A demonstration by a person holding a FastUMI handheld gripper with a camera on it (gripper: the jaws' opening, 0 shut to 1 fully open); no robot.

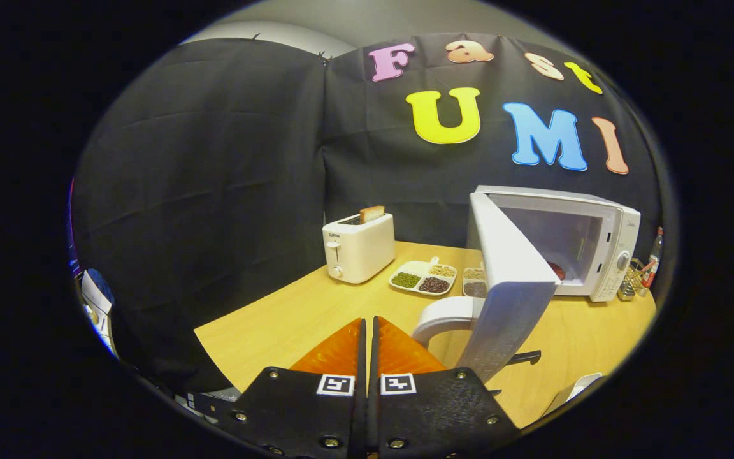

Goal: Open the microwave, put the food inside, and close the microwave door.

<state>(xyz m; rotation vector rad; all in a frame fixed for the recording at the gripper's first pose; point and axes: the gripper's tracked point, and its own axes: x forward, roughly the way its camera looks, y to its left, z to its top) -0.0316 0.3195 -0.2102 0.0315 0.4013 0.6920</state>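
A white microwave (603, 255) stands on the wooden table (290, 319), beyond my fingers and to their right. Its door (507, 287) is swung wide open toward me, and the curved white handle (443, 315) sits just right of my fingertips. Inside the cavity, a reddish piece of food (557, 270) peeks out past the door's edge. My gripper (369, 320) is shut, fingers pressed together with nothing between them, low over the table and apart from the handle.
A white toaster (357, 248) with a slice of bread stands at the back of the table. A divided tray of beans (423, 277) and a small container (474, 284) lie between toaster and microwave. A bottle (657, 252) stands right of the microwave.
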